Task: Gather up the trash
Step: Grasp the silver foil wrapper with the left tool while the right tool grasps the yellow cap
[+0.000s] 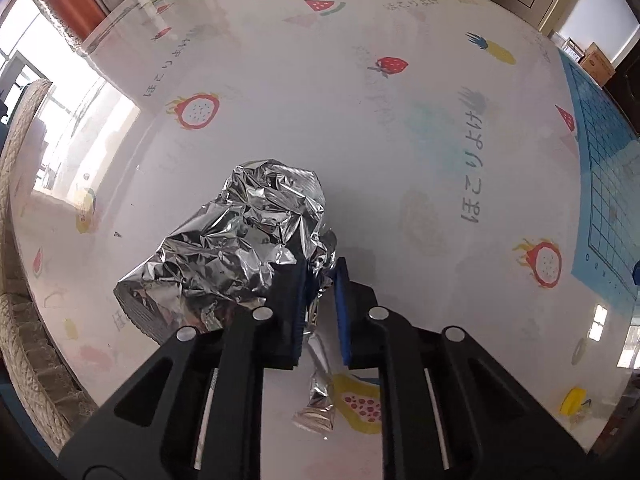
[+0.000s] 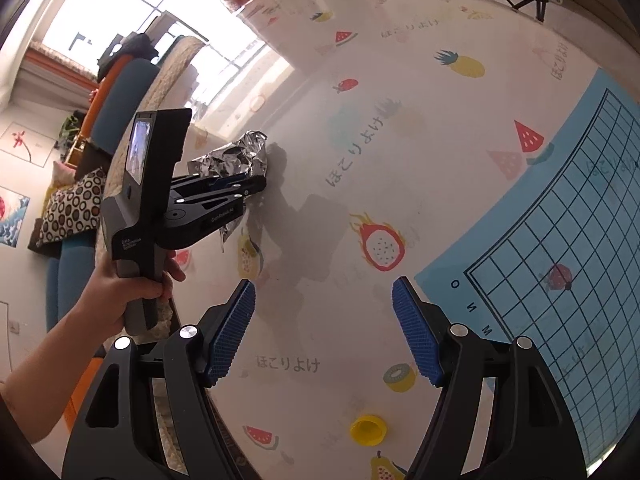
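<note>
We have the crumpled foil (image 1: 244, 236) pinched in our left gripper (image 1: 320, 304): the two blue pads are closed onto a fold at the foil's near right edge, with only a thin sliver of foil showing between them. The bulk of the wad spreads toward ten o'clock from the pads in the left wrist view, and a loose strip hangs down toward six o'clock, over the table (image 1: 360, 140). Gripping an edge fold rather than the whole wad makes sense to us, since the wad looks wider than the jaws would take. From the right wrist view the foil (image 2: 236, 156) appears raised off the fruit-printed cloth, casting a shadow on it at about four o'clock, though we cannot be sure that no part touches.

Our left hand (image 2: 132, 292) wraps the handle from below, at eight o'clock in that view, and holds the left gripper (image 2: 256, 186) roughly level, fingers pointing toward three o'clock across the table.

Our right gripper (image 2: 324, 332) carries nothing; its blue pads stand wide apart above the cloth. A yellow bottle cap (image 2: 368, 430) lies on the table at six o'clock, near that gripper, and we judge it the next piece of trash within its reach. No bin shows in either view.
</note>
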Action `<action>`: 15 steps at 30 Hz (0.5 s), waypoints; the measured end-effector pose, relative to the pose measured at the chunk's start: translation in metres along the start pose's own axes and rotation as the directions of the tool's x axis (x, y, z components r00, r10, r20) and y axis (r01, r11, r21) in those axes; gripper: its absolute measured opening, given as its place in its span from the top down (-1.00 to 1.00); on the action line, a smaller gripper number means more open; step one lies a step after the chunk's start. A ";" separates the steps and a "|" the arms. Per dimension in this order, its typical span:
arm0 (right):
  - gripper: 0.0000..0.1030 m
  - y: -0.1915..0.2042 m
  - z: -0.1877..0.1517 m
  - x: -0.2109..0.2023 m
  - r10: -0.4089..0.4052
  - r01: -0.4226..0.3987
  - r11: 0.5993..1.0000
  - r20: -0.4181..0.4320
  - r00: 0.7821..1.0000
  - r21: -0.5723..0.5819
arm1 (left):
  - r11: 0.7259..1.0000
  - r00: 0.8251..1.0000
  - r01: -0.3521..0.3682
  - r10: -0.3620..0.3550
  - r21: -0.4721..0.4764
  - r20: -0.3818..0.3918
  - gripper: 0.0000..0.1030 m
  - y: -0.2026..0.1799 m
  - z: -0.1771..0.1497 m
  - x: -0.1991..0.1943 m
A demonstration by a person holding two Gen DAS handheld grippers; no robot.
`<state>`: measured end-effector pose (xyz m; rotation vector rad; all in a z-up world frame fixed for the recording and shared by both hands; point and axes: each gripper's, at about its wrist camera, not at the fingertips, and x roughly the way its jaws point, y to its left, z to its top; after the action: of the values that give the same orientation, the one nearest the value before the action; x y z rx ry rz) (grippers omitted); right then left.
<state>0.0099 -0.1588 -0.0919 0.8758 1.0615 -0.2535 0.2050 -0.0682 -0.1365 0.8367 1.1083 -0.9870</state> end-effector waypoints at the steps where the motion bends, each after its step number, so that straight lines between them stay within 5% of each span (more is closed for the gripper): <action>1: -0.39 0.000 -0.001 -0.001 0.002 -0.002 1.000 -0.002 1.000 0.001 | 1.000 1.000 0.009 -0.009 0.003 -0.003 0.79 -0.004 -0.003 -0.003; 15: -0.39 -0.007 -0.054 -0.005 -0.014 0.012 0.999 -0.077 0.997 -0.032 | 0.993 0.993 0.115 -0.115 0.009 -0.023 0.79 -0.086 -0.080 -0.050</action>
<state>-0.0324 -0.1248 -0.1019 0.8563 1.1408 -0.2145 0.0918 -0.0141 -0.1133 0.8011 1.1823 -1.0816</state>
